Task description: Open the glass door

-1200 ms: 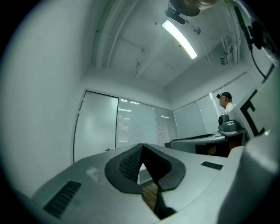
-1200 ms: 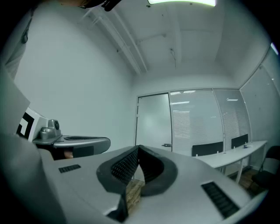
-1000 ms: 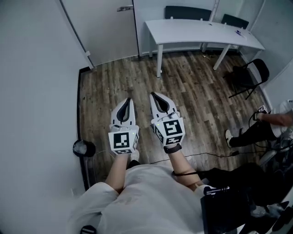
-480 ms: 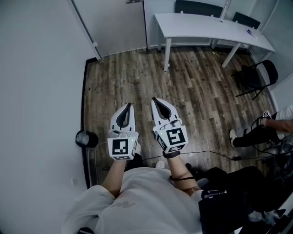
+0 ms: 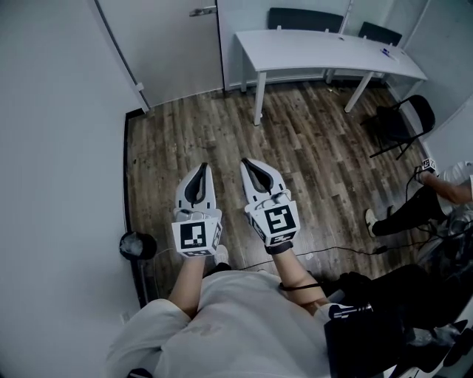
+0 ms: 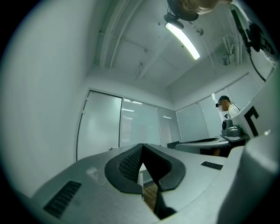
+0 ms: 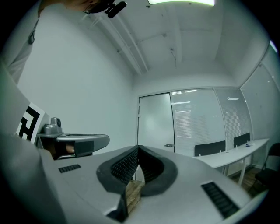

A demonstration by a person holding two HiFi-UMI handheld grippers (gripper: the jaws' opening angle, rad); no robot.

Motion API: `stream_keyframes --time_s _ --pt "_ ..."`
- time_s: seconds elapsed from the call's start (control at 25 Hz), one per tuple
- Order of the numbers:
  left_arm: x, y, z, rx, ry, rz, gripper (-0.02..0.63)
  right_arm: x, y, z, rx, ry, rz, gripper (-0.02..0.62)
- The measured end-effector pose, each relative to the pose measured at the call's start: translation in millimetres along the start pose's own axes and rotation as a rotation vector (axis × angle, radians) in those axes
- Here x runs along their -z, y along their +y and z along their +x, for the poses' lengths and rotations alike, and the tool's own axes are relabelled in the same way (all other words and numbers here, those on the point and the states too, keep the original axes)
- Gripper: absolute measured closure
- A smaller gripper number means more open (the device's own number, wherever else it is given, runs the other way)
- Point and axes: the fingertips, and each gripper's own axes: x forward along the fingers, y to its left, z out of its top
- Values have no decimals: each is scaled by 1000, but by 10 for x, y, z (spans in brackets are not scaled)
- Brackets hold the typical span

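The frosted glass door (image 5: 174, 55) stands shut at the far end of the room, and its metal handle (image 5: 201, 11) shows at the top edge of the head view. My left gripper (image 5: 205, 167) and right gripper (image 5: 244, 161) are held side by side over the wood floor, well short of the door, both shut and empty. In the left gripper view the left gripper (image 6: 142, 145) points at the door (image 6: 103, 127). In the right gripper view the right gripper (image 7: 138, 147) points toward the door (image 7: 154, 122) and its handle (image 7: 168, 145).
A white wall (image 5: 52, 148) runs close along the left. A white table (image 5: 325, 48) with black chairs (image 5: 303, 18) stands right of the door, with a folding chair (image 5: 403, 122) further right. A seated person (image 5: 421, 203) and a floor cable (image 5: 347, 251) are at the right. A black round object (image 5: 137, 244) lies by the wall.
The head view swung right and came back, so the door handle left the top edge and returned. Both grippers stayed shut and side by side, now slightly lower in the frame.
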Motion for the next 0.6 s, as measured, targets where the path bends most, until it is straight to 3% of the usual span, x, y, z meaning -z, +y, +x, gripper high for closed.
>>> stream_keyframes --time_s 0.2,0.36,0.6 --pt "12 576 104 -18 -42 -13 604 -26 296 519 -19 -12 -10 594" --pt "79 983 123 -19 -56 -41 604 -8 523 892 -44 -17 43 594" --pt "331 1546 136 -55 -32 -99 604 269 696 1244 -35 48 87 594"
